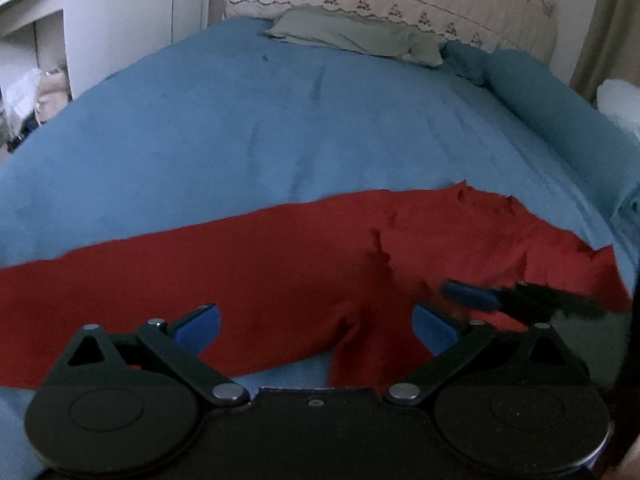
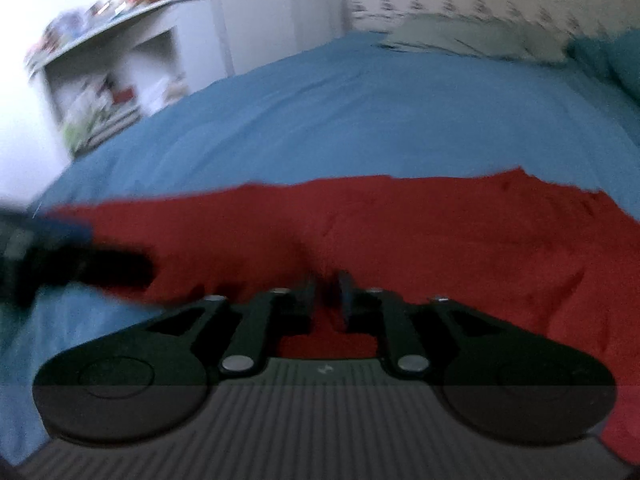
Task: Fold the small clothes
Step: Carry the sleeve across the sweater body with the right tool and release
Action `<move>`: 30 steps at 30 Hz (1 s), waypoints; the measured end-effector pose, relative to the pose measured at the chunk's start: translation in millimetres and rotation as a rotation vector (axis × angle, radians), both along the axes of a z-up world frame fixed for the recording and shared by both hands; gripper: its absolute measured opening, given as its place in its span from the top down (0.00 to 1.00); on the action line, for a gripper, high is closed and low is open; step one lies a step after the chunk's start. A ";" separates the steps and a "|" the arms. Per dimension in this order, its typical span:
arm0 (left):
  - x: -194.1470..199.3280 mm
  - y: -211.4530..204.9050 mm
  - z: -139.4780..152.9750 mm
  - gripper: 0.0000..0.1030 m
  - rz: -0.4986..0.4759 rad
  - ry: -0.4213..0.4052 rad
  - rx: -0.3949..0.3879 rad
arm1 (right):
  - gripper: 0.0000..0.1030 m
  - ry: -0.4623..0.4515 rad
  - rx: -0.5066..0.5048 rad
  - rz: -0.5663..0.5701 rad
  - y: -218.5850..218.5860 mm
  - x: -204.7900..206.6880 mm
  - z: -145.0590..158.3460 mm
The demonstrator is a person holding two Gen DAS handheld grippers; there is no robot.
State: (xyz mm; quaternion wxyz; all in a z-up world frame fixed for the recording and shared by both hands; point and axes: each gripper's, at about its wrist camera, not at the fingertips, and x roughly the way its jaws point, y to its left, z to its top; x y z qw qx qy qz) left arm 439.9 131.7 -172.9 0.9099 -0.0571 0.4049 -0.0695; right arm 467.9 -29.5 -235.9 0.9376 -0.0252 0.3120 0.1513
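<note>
The red cloth point(image 1: 280, 272) lies spread across the near part of the blue bed point(image 1: 248, 128). The left claw point(image 1: 316, 332) is above its near edge with the fingers wide apart and holds nothing. The right claw point(image 2: 329, 300) has its fingers almost together, with red cloth between them, but the view is blurred. A grey-green pillow point(image 1: 352, 34) lies at the far end.

red garment point(image 1: 256, 264): matt woven cloth. blue bedcover point(image 1: 240, 128): soft napped fabric (suede-like). left tool point(image 1: 316, 330): matt black plastic.
</note>
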 end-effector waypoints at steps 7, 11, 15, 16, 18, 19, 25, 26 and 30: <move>5.6 -31.1 -9.6 0.02 -0.095 0.014 -0.148 | 0.18 -0.112 -0.139 0.062 -30.6 -75.0 7.7; 19.2 -63.0 -23.2 0.16 -0.116 0.005 -0.135 | 0.17 -0.113 -0.117 0.026 -68.7 -106.4 20.0; 31.7 -74.4 -41.5 0.28 -0.064 -0.001 -0.113 | 0.17 -0.115 -0.107 -0.043 -99.5 -125.1 22.9; 33.4 -77.0 -44.9 0.28 -0.055 -0.007 -0.101 | 0.17 -0.121 -0.116 -0.065 -105.1 -127.8 25.2; 33.0 -79.2 -48.3 0.29 -0.051 -0.023 -0.072 | 0.17 -0.121 -0.114 -0.092 -116.1 -131.7 24.9; 32.5 -81.0 -50.4 0.30 -0.051 -0.030 -0.055 | 0.17 -0.120 -0.105 -0.108 -121.4 -132.7 25.1; 35.2 -98.5 -53.2 0.79 -0.098 -0.053 0.058 | 0.17 -0.114 -0.063 -0.154 -140.9 -133.4 22.8; 34.6 -99.2 -51.6 0.87 -0.110 -0.053 0.050 | 0.17 -0.109 -0.059 -0.157 -140.4 -128.2 22.7; 25.3 -102.7 -35.2 0.87 -0.103 -0.131 0.101 | 0.17 -0.086 -0.049 -0.186 -142.8 -122.9 19.9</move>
